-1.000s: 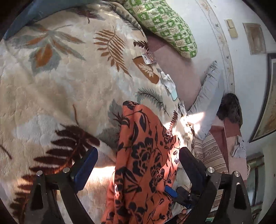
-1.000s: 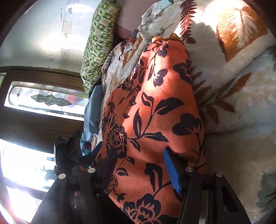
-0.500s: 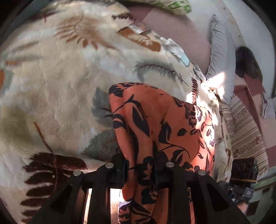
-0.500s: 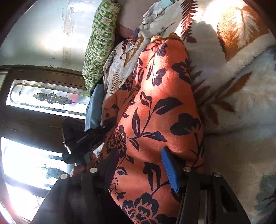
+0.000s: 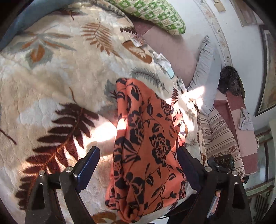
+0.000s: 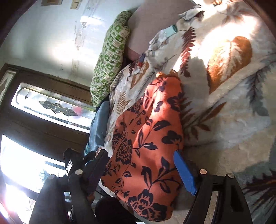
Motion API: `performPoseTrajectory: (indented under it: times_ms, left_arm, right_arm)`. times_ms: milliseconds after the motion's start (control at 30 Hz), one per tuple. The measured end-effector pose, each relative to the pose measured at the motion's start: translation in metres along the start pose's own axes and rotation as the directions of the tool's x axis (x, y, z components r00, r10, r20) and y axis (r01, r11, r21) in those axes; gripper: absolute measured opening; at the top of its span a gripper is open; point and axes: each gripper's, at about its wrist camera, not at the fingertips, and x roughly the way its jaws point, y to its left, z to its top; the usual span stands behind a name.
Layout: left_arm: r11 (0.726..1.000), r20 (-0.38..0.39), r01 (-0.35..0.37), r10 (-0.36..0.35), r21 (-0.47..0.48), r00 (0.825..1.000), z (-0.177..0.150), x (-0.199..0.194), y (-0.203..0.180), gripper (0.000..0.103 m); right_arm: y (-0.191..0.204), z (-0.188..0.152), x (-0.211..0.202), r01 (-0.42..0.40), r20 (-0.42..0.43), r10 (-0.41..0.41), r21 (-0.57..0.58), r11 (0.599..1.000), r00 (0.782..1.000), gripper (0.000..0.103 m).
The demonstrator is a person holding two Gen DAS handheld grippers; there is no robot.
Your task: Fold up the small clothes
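An orange cloth with black flowers [image 5: 146, 146] lies folded in a long strip on the leaf-patterned fleece blanket [image 5: 51, 82]. My left gripper [image 5: 138, 155] straddles its near end. The jaws are opening wide and both pads stand clear of the cloth. In the right wrist view the same cloth [image 6: 148, 137] lies between the fingers of my right gripper [image 6: 140, 159]. Its jaws are opening too, and the blue pad [image 6: 184, 172] sits just at the cloth's right edge without pinching it. Neither gripper holds anything.
A green-and-white patterned pillow [image 5: 155, 15] and a grey cushion [image 5: 205, 69] lie at the head of the bed by the wall. A striped cloth [image 5: 220, 137] hangs off the right side. A dark wooden window frame [image 6: 51, 106] fills the left of the right wrist view.
My left gripper was open, then pinched a fold of the orange cloth, and has now let go and drawn back. The right gripper's jaws have widened and it has pulled back a little.
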Motion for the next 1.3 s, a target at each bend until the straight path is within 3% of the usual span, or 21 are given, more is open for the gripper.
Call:
performPoseTrajectory:
  times_ms: [100,200,233,267,333,400,433,500,533,600,733,833,967,1167,1267,1300]
  left_arm:
    - [0.999,-0.097,-0.013,0.009,-0.039,0.995,-0.007,0.030,0.007,0.091]
    - [1.000,-0.089,-0.030,0.030,0.005,0.996,-0.008,0.038,0.000,0.089]
    - [0.999,-0.092,-0.039,0.042,0.026,0.995,-0.007,0.039,-0.003,0.086]
    - [0.998,-0.098,-0.054,0.057,0.037,0.994,-0.007,0.041,-0.005,0.072]
    - [0.994,-0.119,-0.097,0.103,0.056,0.988,-0.007,0.048,-0.003,0.060]
    - [0.992,-0.120,-0.106,0.114,0.073,0.986,-0.006,0.049,-0.004,0.050]
    - [0.989,-0.118,-0.116,0.126,0.088,0.985,-0.006,0.049,-0.006,0.041]
    - [0.976,-0.089,-0.161,0.175,0.145,0.980,-0.009,0.048,-0.019,0.035]
    - [0.955,-0.055,-0.214,0.229,0.208,0.972,-0.013,0.046,-0.034,0.032]
    - [0.901,0.022,-0.302,0.311,0.311,0.950,-0.023,0.042,-0.066,0.030]
    - [0.856,0.129,-0.316,0.289,0.409,0.949,-0.030,0.031,-0.126,0.030]
    - [0.861,0.163,-0.279,0.230,0.426,0.959,-0.024,0.030,-0.164,0.030]
    - [0.860,0.172,-0.260,0.203,0.440,0.964,-0.017,0.059,-0.195,0.031]
    - [0.877,0.091,-0.286,0.272,0.386,0.958,-0.017,0.134,-0.178,0.032]
    - [0.864,0.041,-0.351,0.362,0.360,0.931,-0.024,0.172,-0.152,0.038]
    - [0.872,0.057,-0.348,0.350,0.345,0.935,-0.026,0.173,-0.146,0.040]
  right_arm:
    - [-0.013,0.004,0.013,0.022,-0.015,-0.021,0.031,0.999,1.000,0.081]
    - [-0.025,0.008,0.035,0.009,-0.073,-0.005,0.055,0.998,0.997,0.081]
    - [-0.028,0.010,0.044,0.017,-0.087,-0.012,0.063,0.998,0.996,0.081]
    - [-0.031,0.010,0.053,0.026,-0.102,-0.018,0.072,0.997,0.995,0.081]
    - [-0.029,0.011,0.064,0.012,-0.113,-0.003,0.075,0.997,0.994,0.080]
    - [-0.016,0.012,0.070,0.048,-0.125,-0.047,0.006,0.999,0.991,0.061]
    - [-0.012,0.012,0.073,0.098,-0.139,-0.102,-0.029,0.995,0.985,0.044]
    - [-0.007,0.012,0.074,0.130,-0.151,-0.138,-0.067,0.989,0.979,0.038]
    - [-0.001,0.011,0.072,0.144,-0.148,-0.158,-0.100,0.985,0.976,0.035]
    - [0.018,0.009,0.062,0.172,-0.120,-0.196,-0.184,0.968,0.973,0.034]
    - [0.054,0.022,0.020,0.177,-0.042,-0.198,-0.292,0.940,0.979,0.034]
    - [0.067,0.048,-0.020,0.174,0.010,-0.181,-0.331,0.927,0.983,0.034]
    - [0.054,0.078,-0.054,0.186,0.061,-0.175,-0.314,0.931,0.983,0.034]
    - [-0.011,0.092,-0.044,0.224,0.040,-0.221,-0.220,0.950,0.975,0.034]
    - [-0.053,0.089,-0.022,0.293,-0.014,-0.300,-0.165,0.942,0.954,0.036]
    - [-0.064,0.087,-0.014,0.315,-0.033,-0.323,-0.151,0.937,0.946,0.038]
